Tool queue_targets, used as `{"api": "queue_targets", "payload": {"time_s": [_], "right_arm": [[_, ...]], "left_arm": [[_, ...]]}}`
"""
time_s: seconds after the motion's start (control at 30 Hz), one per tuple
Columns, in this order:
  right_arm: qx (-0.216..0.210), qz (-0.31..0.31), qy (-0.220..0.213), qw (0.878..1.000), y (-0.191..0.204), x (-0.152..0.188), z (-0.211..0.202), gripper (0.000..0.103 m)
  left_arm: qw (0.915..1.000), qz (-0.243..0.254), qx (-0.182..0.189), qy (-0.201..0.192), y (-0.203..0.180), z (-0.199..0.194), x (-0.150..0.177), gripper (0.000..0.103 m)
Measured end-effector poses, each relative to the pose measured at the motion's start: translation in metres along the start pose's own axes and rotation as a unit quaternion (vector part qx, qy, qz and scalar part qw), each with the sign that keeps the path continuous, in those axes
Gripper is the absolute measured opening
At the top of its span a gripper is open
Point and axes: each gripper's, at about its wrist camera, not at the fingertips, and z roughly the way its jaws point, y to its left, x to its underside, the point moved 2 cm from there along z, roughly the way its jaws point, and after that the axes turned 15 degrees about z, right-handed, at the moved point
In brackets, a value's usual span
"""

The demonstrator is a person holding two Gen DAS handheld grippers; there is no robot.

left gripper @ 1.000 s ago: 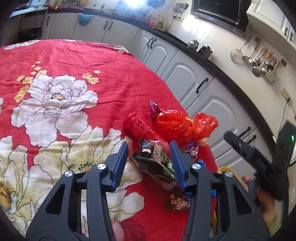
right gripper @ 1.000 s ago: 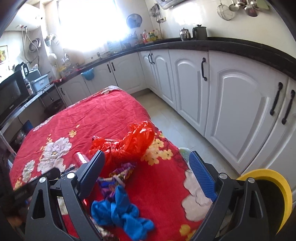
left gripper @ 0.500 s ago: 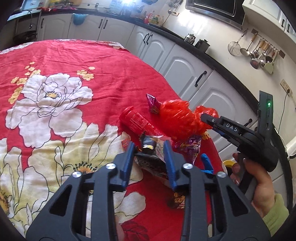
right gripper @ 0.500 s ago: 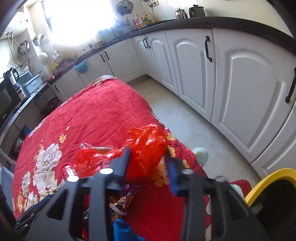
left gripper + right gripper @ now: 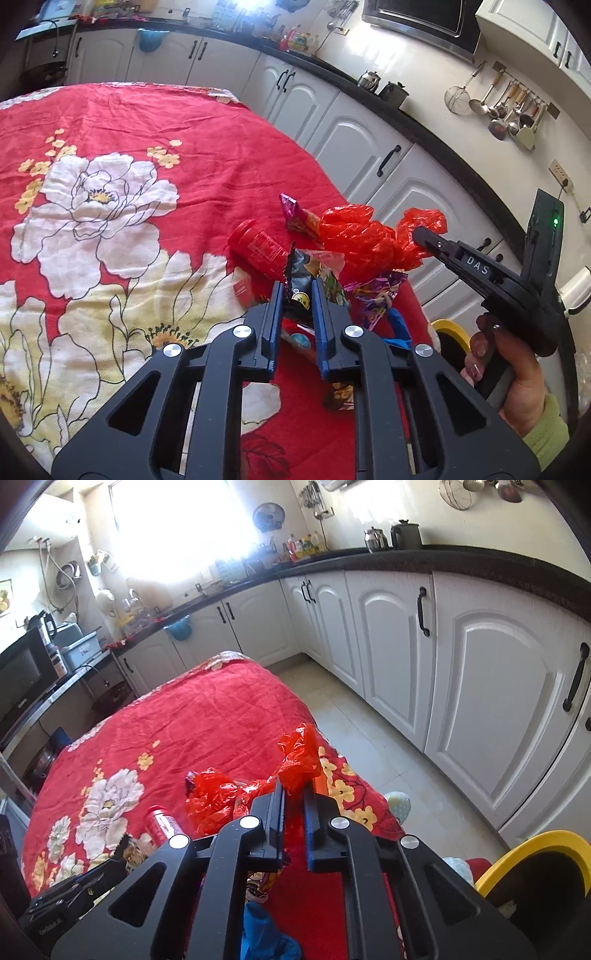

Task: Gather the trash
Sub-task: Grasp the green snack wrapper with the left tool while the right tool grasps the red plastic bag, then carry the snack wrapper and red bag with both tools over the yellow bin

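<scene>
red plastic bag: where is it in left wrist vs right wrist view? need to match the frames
Left wrist: red plastic bag right of centre, beyond the left gripper, its right end pinched by the right gripper.
Right wrist: red plastic bag at centre, rising between the pads.
Shared landmark: red can lying left of the bag.

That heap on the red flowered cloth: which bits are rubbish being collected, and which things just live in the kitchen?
Rubbish being collected:
- black snack wrapper, pinched in the left gripper
- red plastic bag, pinched in the right gripper
- red can
- purple wrapper
- yellow-rimmed bin

Kitchen things:
- kettle
- hanging utensils
- microwave
</scene>
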Motion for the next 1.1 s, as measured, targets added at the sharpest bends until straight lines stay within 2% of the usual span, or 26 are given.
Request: {"api": "queue_targets", "payload": {"time_s": [0.33, 0.6, 0.9, 1.1], "right_arm": [[-0.033, -0.040, -0.046, 0.998, 0.024, -0.007, -0.035, 0.007], [-0.051, -0.045, -0.065, 0.996, 0.030, -0.009, -0.063, 0.007], [-0.040, -0.044, -0.094, 0.994, 0.017, -0.003, -0.105, 0.007], [-0.030, -0.030, -0.111, 0.993, -0.005, 0.001, -0.133, 0.007]], "left_arm": [[0.9996, 0.001, 0.000, -0.030, 0.000, -0.022, -0.012, 0.008], [0.9988, 0.012, 0.006, -0.047, -0.010, -0.036, -0.019, 0.008], [0.9975, 0.034, 0.021, -0.058, -0.032, -0.047, -0.020, 0.008], [0.9959, 0.056, 0.037, -0.060, -0.053, -0.050, -0.017, 0.008]]}}
